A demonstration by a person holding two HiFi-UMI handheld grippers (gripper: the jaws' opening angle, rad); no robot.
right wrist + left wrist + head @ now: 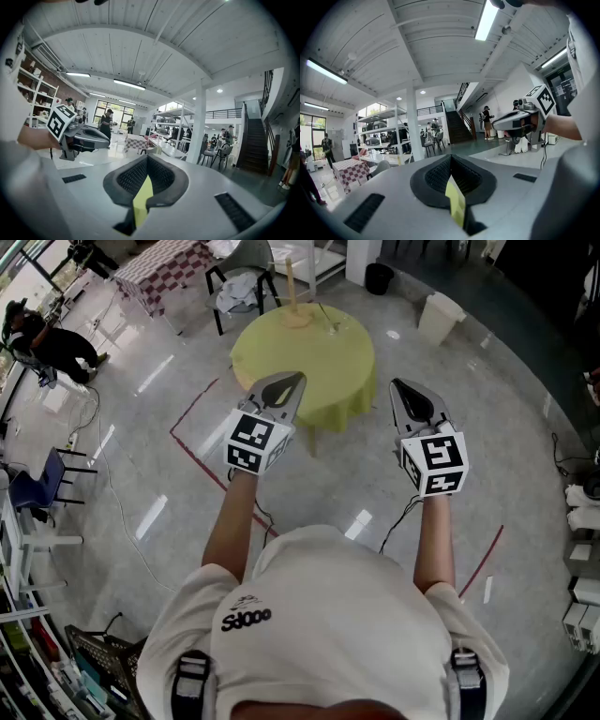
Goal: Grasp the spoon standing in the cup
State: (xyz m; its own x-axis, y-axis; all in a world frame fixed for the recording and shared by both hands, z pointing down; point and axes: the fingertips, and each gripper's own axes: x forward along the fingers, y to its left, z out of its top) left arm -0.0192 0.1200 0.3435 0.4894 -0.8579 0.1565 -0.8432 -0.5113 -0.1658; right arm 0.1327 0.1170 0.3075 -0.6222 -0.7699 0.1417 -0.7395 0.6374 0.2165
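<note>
A round table (323, 371) under a yellow-green cloth stands ahead of me on the floor. On its far side a pale spoon (290, 282) stands upright in a tan cup (298, 319). My left gripper (292, 381) is in the air short of the table's near left edge, shut and empty. The right gripper (398, 386) hovers beside the table's right edge, also shut and empty. Both are well short of the cup. Through the left gripper view's shut jaws (450, 158) and the right gripper view's (146, 157), only a sliver of cloth shows.
A thin stick-like item (330, 322) lies right of the cup. A chair with cloth on it (244, 285) and a checkered table (161, 268) stand behind. A white bin (439, 315) and a black bin (379, 277) are at the far right. Red floor tape (199, 457) runs on the left.
</note>
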